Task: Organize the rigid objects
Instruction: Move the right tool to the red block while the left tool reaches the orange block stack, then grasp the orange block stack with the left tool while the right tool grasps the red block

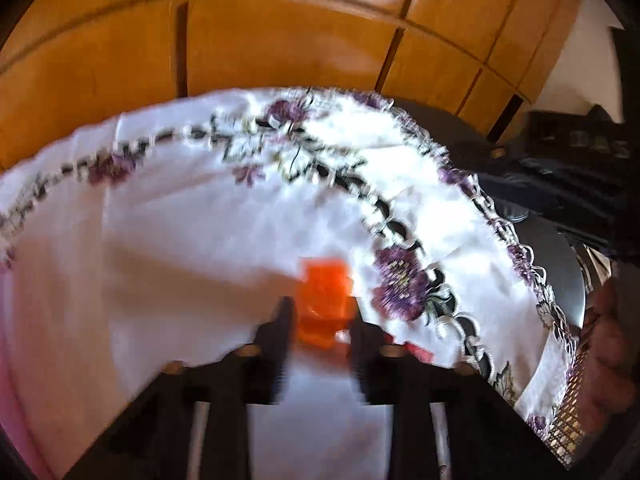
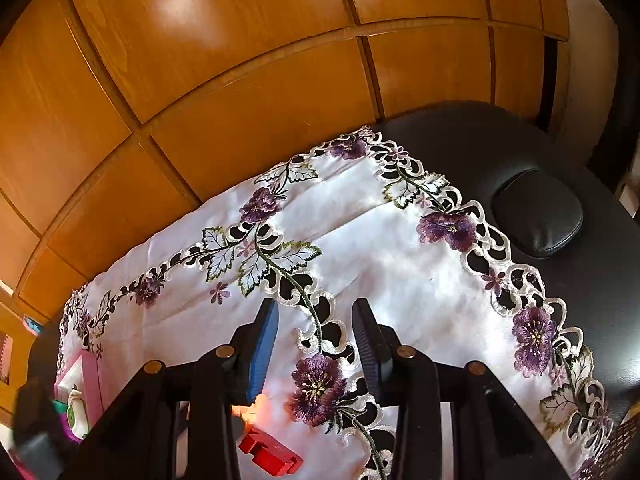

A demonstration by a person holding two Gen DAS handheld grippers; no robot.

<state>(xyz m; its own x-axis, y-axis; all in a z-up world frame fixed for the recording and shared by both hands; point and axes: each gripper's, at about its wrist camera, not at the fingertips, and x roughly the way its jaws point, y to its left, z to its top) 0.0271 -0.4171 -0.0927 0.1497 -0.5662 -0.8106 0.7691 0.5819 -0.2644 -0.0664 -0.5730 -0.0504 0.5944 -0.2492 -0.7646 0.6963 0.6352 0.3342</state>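
Between the fingers of the left hand-held gripper (image 1: 320, 322), at six o'clock in the blurred left wrist view, sits an orange block (image 1: 325, 300), seemingly clamped; a loose hold could drop it onto the embroidered cloth (image 1: 200, 216). From the right wrist view, the right hand-held gripper (image 2: 316, 320) stands wide and empty, a red block (image 2: 270, 456) lies at six o'clock, and a pink box (image 2: 90, 380) at eight o'clock holds small items.

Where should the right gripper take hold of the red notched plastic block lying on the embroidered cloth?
Across the plain solid end of the red notched plastic block, coming from above. It lies flat on the white embroidered cloth, and the notched end offers the right gripper poorer faces.
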